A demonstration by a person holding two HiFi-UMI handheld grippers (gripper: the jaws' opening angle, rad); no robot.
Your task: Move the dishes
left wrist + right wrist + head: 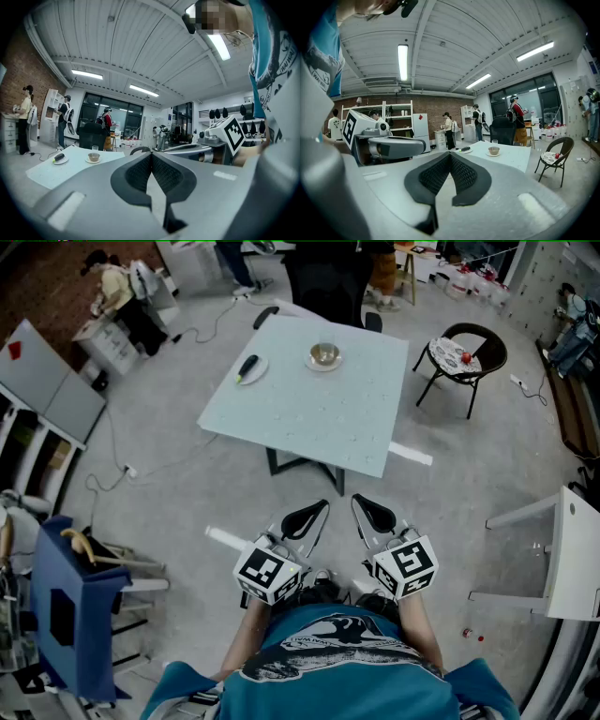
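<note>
The left gripper (307, 518) and right gripper (374, 514) are both clenched on nothing, pads pressed together. They are held side by side close to the person's body, well short of the tabletop (309, 418). On the tabletop's far part a bowl (324, 353) sits on a saucer (324, 367). To its left, apart from it, lies a plate (257, 374) carrying a dark oblong thing (247, 365).
</note>
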